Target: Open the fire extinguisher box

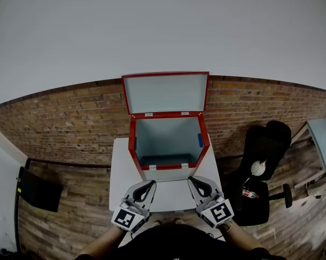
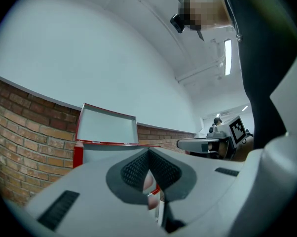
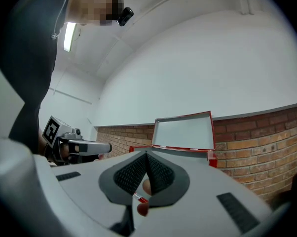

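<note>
Head view, looking steeply down: a red box (image 1: 143, 167) stands at the far end of a white surface (image 1: 125, 183), backed against a brick wall (image 1: 65, 123). Its lid (image 1: 165, 92) is raised fully and stands upright against the wall, so the pale grey inside of both lid and box shows. Both grippers are held low over the near part of the surface, close to the box front. The left gripper (image 1: 151, 183) points toward the box's left front corner. The right gripper (image 1: 191, 180) points toward its right front corner. Whether either tip touches the box cannot be told from this view. A black chair (image 1: 266, 145) stands on the wood floor (image 1: 71, 221) to the right.

Left gripper view: the black ribbed fingers (image 2: 136, 169) are pressed together with nothing held between them. The open box stands beyond them, and the right gripper shows off to the right.

Right gripper view: the fingers (image 3: 161, 174) are likewise together and empty. The raised lid stands behind them, and the left gripper shows at the left.
</note>
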`<control>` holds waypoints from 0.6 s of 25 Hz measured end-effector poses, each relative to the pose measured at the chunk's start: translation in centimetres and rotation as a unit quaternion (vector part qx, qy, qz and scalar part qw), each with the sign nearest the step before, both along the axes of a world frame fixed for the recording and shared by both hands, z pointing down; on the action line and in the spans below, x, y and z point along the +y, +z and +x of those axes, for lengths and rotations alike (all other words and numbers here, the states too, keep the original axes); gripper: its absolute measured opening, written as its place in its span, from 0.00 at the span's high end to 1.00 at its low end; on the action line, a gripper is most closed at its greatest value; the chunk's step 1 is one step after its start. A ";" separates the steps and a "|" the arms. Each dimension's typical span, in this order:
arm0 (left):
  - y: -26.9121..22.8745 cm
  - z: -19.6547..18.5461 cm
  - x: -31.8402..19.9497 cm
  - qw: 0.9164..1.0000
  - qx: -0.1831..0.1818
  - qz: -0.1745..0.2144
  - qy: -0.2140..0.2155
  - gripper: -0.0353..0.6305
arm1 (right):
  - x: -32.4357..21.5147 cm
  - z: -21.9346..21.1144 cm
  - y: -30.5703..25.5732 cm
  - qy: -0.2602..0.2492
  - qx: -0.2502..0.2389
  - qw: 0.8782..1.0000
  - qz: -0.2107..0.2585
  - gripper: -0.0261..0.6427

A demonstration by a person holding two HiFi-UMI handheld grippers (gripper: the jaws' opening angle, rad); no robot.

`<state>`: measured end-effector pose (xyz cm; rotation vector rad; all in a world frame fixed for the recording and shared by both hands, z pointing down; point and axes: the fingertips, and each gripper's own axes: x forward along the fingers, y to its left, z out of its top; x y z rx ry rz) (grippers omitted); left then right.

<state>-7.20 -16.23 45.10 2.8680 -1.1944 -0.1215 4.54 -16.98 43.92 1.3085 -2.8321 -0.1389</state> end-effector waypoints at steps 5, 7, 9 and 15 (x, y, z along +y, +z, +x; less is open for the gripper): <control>-0.1 0.2 0.0 1.000 0.002 0.005 -0.001 0.87 | 0.1 0.0 0.0 -0.002 -0.003 1.000 -0.013 0.93; 0.0 0.1 0.0 1.000 0.004 0.004 -0.004 0.87 | 0.1 0.0 0.2 -0.001 -0.002 1.000 -0.017 0.93; 0.2 0.0 0.0 1.000 0.006 0.000 -0.007 0.87 | 0.0 0.1 0.6 0.003 0.002 1.000 -0.011 0.93; 0.6 0.0 -0.3 1.000 0.005 0.000 -0.011 0.87 | -0.3 0.3 0.8 0.008 0.000 1.000 -0.024 0.93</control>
